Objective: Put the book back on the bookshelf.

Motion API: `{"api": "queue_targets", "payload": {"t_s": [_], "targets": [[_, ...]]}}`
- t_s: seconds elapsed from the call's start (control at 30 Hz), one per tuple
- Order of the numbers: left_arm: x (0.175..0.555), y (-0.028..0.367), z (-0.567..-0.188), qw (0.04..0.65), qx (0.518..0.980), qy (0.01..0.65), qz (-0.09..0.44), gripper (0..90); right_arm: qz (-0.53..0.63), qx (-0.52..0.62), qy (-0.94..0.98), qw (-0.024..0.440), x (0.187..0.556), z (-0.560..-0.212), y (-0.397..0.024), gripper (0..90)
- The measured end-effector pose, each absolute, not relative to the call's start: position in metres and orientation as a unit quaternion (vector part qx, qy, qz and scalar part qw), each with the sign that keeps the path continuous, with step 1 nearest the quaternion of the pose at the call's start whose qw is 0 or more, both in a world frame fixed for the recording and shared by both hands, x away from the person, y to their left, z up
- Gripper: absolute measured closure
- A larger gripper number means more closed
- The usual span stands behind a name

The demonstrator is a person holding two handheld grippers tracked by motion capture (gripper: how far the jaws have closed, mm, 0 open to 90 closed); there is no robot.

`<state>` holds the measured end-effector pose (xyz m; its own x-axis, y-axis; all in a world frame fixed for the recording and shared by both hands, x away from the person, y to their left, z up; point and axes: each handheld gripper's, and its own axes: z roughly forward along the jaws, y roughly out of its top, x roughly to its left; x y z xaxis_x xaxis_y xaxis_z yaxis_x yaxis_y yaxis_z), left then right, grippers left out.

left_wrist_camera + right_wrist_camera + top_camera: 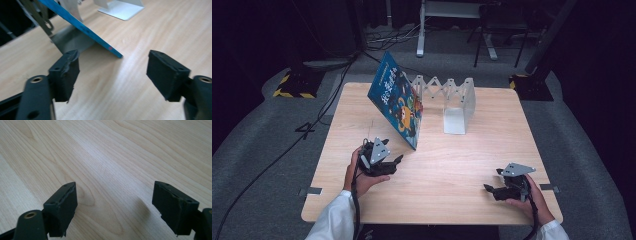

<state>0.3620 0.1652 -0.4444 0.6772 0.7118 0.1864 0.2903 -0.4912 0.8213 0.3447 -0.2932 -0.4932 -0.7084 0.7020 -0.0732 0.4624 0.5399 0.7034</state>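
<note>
Left gripper [398, 160]: held low over the near-left part of the table, its jaws pointed toward the far right. In the left gripper view [113, 72] the jaws are seen well apart, and nothing but bare wood is found between the pads.
Left hand [362, 176]: wrapped round the gripper body from the near side; a white sleeve [334, 220] is seen behind it at the near edge.
Book [398, 100]: a blue picture book is stood tilted on the table, its top leaned toward the far left and its cover turned toward the near right. Its near lower corner [119, 55] is rested on the wood just beyond the left gripper's jaws, apart from both pads.
Bookend rack [451, 102]: a white expanding metal rack is placed right behind the book, at the far middle of the table. One of its grey base plates [72, 40] is seen under the leaning book, a white one [122, 10] farther off.
Right gripper [491, 189]: held near the table's near-right corner, well apart from the book, its jaws pointed left. In the right gripper view [114, 205] the jaws are spread wide, with nothing held.
Right hand [532, 197]: closed round the gripper body from the near right.
Table [472, 160]: light wood, bare between the two grippers.
</note>
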Motion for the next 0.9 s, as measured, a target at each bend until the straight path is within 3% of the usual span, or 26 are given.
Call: {"api": "queue_targets", "payload": {"t_s": [0.2, 0.5, 0.9], "targets": [[0.351, 0.168, -0.45, 0.366, 0.847, 0.284, 0.26, 18.0, 0.338, 0.343, 0.856, 0.19, 0.343, -0.486, -0.295, 20.3], [0.334, 0.177, -0.46, 0.309, 0.865, 0.287, 0.273, 16.2, 0.331, 0.345, 0.853, 0.21, 0.333, -0.479, -0.306, 20.1], [0.313, 0.21, -0.465, 0.296, 0.861, 0.307, 0.278, 16.4, 0.327, 0.359, 0.844, 0.226, 0.324, -0.479, -0.326, 20.1]]}}
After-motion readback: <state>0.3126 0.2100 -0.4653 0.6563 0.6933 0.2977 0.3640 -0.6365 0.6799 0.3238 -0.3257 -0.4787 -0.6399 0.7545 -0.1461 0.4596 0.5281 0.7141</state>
